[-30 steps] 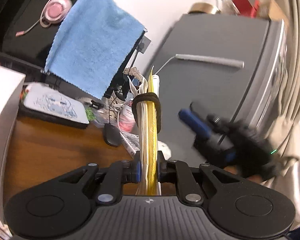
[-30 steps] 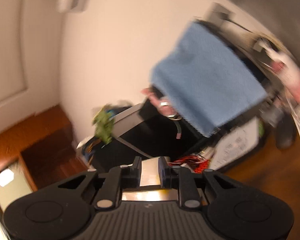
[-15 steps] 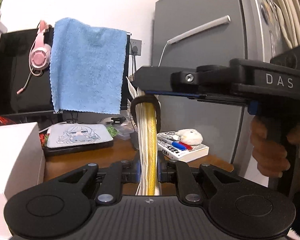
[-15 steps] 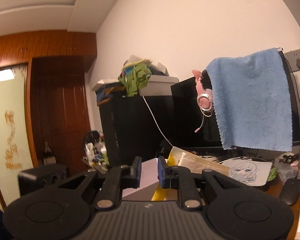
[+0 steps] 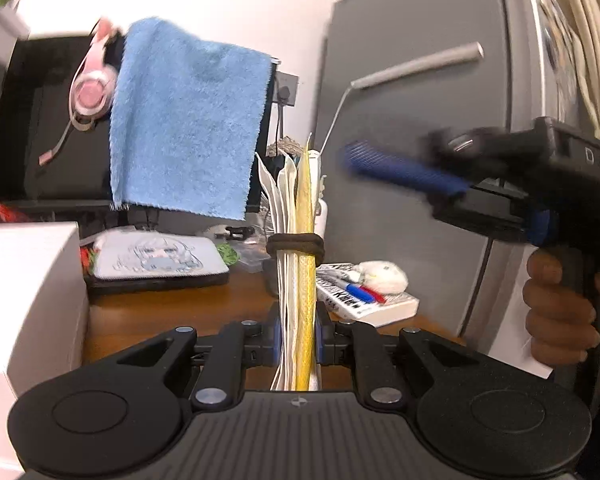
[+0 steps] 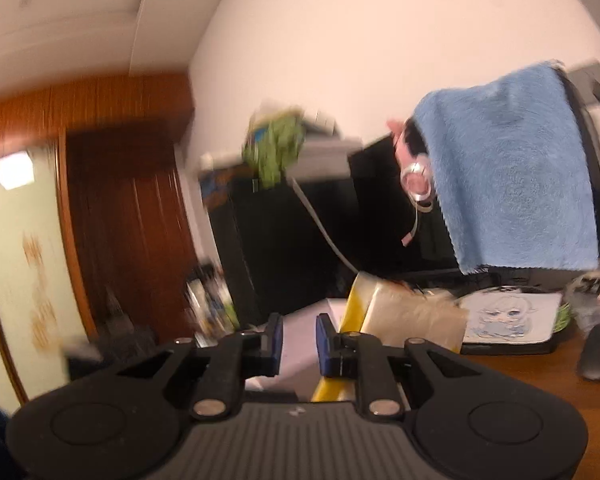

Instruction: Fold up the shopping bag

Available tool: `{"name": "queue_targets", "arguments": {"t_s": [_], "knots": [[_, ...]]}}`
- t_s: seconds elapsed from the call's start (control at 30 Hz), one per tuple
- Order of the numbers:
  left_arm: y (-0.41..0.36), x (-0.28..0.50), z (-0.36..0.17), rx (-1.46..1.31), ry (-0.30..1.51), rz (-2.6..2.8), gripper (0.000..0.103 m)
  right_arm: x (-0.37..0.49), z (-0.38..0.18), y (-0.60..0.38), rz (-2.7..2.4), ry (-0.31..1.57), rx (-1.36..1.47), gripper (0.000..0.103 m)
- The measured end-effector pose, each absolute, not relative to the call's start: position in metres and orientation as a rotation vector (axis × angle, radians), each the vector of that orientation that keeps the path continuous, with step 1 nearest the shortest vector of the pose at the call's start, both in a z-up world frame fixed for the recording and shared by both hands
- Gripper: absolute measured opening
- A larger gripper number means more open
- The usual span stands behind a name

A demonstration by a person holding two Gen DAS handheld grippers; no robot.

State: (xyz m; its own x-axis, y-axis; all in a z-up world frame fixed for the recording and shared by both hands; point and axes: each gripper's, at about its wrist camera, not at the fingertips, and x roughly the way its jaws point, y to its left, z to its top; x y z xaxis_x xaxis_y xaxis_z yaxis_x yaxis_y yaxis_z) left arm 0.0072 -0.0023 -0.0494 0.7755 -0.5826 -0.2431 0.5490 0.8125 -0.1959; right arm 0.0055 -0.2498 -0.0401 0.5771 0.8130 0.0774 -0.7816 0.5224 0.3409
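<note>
The folded shopping bag [image 5: 302,200] stands edge-on as a thin stack of white and yellow layers. A dark elastic band [image 5: 296,245] is tight around its middle. My left gripper [image 5: 296,344] is shut on the bag's lower part. My right gripper [image 5: 380,162], held by a hand [image 5: 556,308], hovers blurred to the right of the bag and apart from it. In the right wrist view, the right gripper [image 6: 298,340] shows a narrow gap with nothing in it. There the bag [image 6: 412,316] lies just right of its fingers.
A blue towel [image 5: 188,128] and a pink headset [image 5: 94,92] hang on a black monitor behind the wooden desk [image 5: 180,308]. A white box [image 5: 28,300] stands left, a printed pad [image 5: 160,256] behind. A book with pens [image 5: 364,300] lies by the grey fridge [image 5: 400,100]. A mouse [image 6: 598,352] sits right.
The band now sits lower and tighter on the bag than before. My right gripper has pulled back to the right, away from the bag's top. The left gripper keeps its hold.
</note>
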Motion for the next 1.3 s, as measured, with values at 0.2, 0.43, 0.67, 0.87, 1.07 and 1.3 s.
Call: {"name": "queue_targets", "arguments": {"t_s": [0.2, 0.43, 0.67, 0.87, 1.07, 1.3], "knots": [[0.014, 0.014, -0.049, -0.285, 0.33, -0.727, 0.014, 0.025, -0.062, -0.298, 0.82, 0.102, 0.601, 0.021], [0.03, 0.022, -0.05, -0.469, 0.356, -0.865, 0.014, 0.039, -0.086, -0.301, 0.86, 0.149, 0.674, 0.021], [0.047, 0.031, -0.052, -0.627, 0.381, -0.932, 0.014, 0.044, -0.095, -0.295, 0.924, 0.19, 0.697, 0.021], [0.049, 0.034, -0.054, -0.669, 0.395, -0.991, 0.014, 0.051, -0.109, -0.307, 0.994, 0.197, 0.862, 0.025], [0.049, 0.039, -0.062, -0.727, 0.449, -1.107, 0.014, 0.066, -0.121, -0.305, 1.103, 0.273, 0.982, 0.052], [0.047, 0.045, -0.066, -0.744, 0.499, -1.131, 0.023, 0.07, -0.123, -0.299, 1.118, 0.264, 0.992, 0.016]]}}
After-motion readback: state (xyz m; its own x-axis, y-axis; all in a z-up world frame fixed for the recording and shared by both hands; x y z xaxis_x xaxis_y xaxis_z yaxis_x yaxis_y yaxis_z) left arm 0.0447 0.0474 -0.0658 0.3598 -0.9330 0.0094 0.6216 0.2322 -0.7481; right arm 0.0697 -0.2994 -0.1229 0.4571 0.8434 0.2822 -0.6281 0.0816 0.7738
